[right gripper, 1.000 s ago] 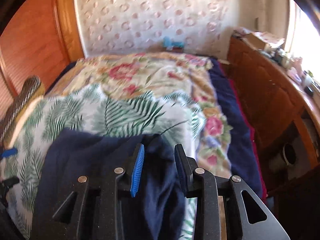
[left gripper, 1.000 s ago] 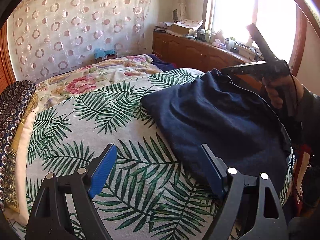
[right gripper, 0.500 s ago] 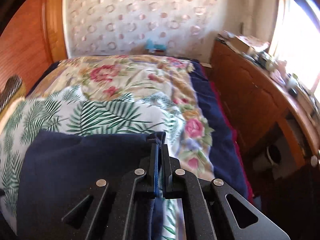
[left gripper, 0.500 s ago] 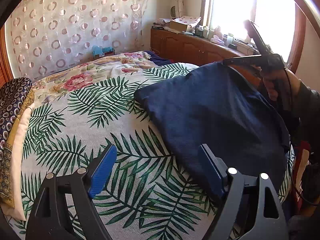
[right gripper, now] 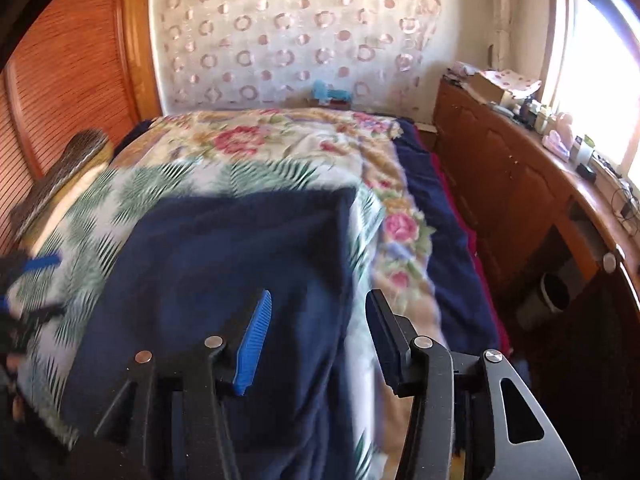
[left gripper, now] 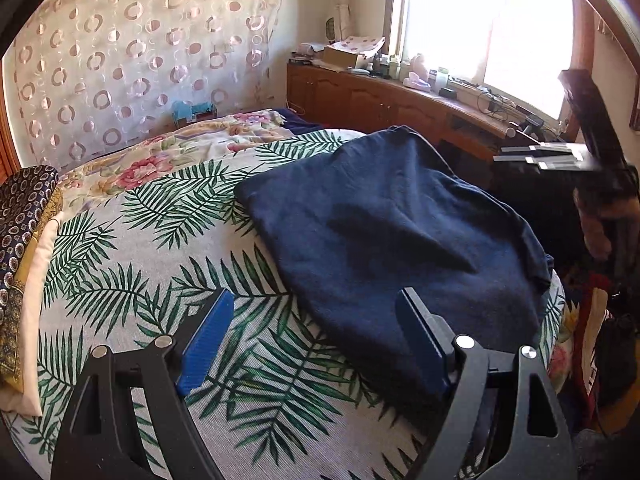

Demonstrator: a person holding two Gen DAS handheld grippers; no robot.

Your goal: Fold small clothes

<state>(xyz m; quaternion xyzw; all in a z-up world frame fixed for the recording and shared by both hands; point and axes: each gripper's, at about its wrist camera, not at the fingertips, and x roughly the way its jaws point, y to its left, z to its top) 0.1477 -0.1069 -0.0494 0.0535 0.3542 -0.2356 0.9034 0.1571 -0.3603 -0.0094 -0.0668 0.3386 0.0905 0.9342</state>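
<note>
Navy garment lies spread on the right half of the bed, its far corner folded over and reaching the bed's right edge. Left hand-held gripper hovers over the near edge with its jaws spread wide and nothing between them; its right finger stands above the cloth's near left edge, its left finger above bare sheet. Right hand-held gripper has its jaws opening, and the garment's right edge lies below the gap without either pad pressing on it. In the left wrist view that gripper is off to the right, clear of the cloth, gripped by a hand.

A palm-leaf sheet covers the bed, with a floral quilt at the far end and a patterned pillow at the left. A curtain with ring shapes hangs on the far wall, and a wooden counter cluttered with small items runs under the bright window on the right.

Half a second ago the right gripper was pinched shut on the garment's far corner, holding it raised; now that corner lies down flat and the gripper has pulled back towards the near right.
</note>
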